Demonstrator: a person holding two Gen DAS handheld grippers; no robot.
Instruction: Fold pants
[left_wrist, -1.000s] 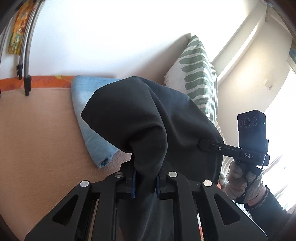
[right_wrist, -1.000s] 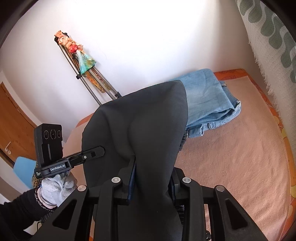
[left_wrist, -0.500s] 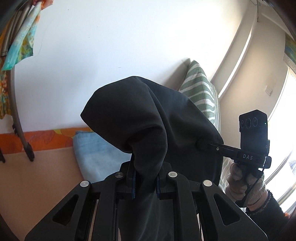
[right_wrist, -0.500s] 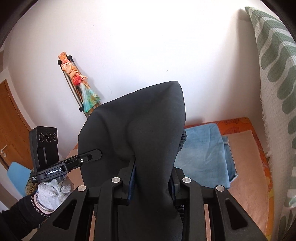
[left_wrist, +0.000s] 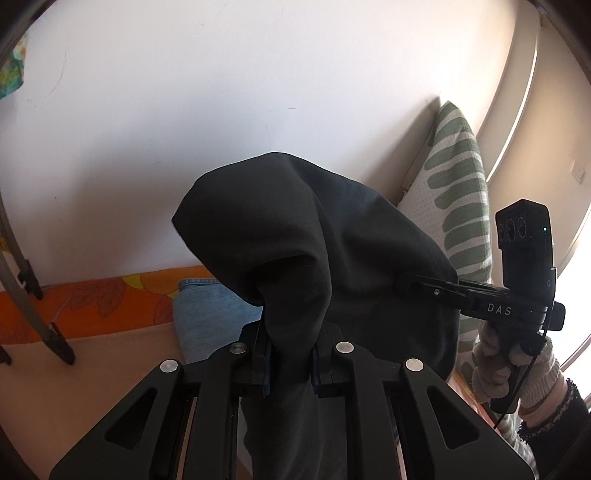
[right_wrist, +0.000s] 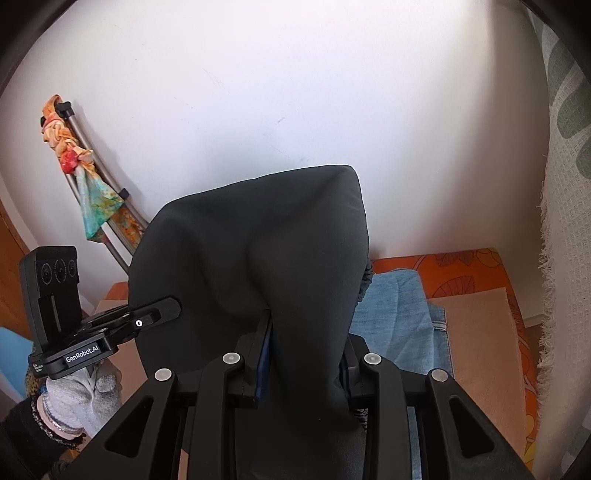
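Left claw (left_wrist: 290, 363) clamped on dark pants (left_wrist: 314, 240); right claw (right_wrist: 306, 365) clamped too. Pants held aloft, above bed (right_wrist: 476, 332), likely so legs hang straight for folding. Folded jeans (right_wrist: 399, 321) lie far.

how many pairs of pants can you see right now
2. Dark pants hang pinched in both the left tongs and the right tongs. Folded blue jeans lie on the bed by the wall. More may be hidden behind.
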